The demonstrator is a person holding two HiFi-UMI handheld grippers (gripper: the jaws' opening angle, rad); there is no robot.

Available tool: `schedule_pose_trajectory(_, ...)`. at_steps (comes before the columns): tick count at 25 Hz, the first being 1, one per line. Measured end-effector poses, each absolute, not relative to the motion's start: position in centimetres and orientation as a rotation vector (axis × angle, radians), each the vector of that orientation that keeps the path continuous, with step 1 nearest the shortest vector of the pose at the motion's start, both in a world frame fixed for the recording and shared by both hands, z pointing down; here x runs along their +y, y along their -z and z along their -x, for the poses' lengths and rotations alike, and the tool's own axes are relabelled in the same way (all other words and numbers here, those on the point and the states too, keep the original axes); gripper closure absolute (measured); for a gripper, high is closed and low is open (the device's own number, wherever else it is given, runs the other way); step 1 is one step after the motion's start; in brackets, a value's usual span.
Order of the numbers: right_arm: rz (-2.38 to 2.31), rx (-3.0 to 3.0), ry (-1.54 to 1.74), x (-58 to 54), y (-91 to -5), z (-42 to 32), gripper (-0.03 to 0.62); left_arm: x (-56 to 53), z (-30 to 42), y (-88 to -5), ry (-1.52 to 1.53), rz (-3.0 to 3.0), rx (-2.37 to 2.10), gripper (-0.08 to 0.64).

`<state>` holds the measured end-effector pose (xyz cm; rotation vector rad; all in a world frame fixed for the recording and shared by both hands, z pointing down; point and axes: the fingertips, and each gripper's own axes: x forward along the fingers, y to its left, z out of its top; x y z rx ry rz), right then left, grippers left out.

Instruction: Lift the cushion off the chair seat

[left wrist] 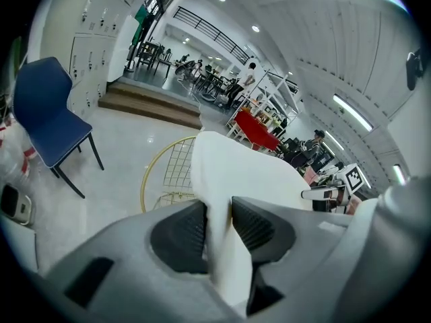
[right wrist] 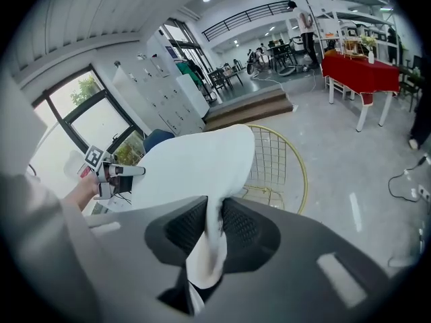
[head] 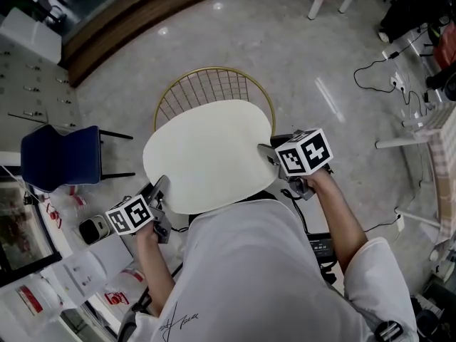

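— Over the chair (head: 214,87) we hold the cushion (head: 206,155): cream-white, smooth, a flat rounded oval that hides the seat.

— Our left gripper (head: 161,188) pinches its rim at seven o'clock and our right gripper (head: 268,155) pinches it at three. The soft edge is squeezed thin between each pair of pads.

— The chair's gold wire back shows at twelve.

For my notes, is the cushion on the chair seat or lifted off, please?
Lifted, apparently: left tool and right tool each pinch an edge, holding the cushion above the wire chair.
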<state>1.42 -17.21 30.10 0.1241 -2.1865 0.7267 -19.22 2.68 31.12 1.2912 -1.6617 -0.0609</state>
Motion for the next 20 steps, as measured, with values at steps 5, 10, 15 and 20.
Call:
schedule_pose_trajectory(5, -0.112, -2.188, -0.743, -17.0, -30.0, -1.5, 0.525, 3.0, 19.1, -31.4, 0.056, -1.28, -1.664, 0.457)
schedule_pose_trajectory(10, -0.105, -2.182, -0.743, -16.6, -30.3, -1.6, 0.525, 3.5, 19.0, -31.8, 0.048, -1.267, -1.657, 0.457)
schedule_pose_trajectory(15, -0.105, -2.18, -0.751, -16.8, -30.5, -1.8, 0.525, 3.5, 18.8, -32.2, 0.06, -1.26, -1.653, 0.457)
schedule_pose_trajectory(20, -0.106, -2.177, -0.758, -16.9, -30.6, -1.9, 0.523, 3.2, 18.7, -32.2, 0.073, -1.264, -1.648, 0.457)
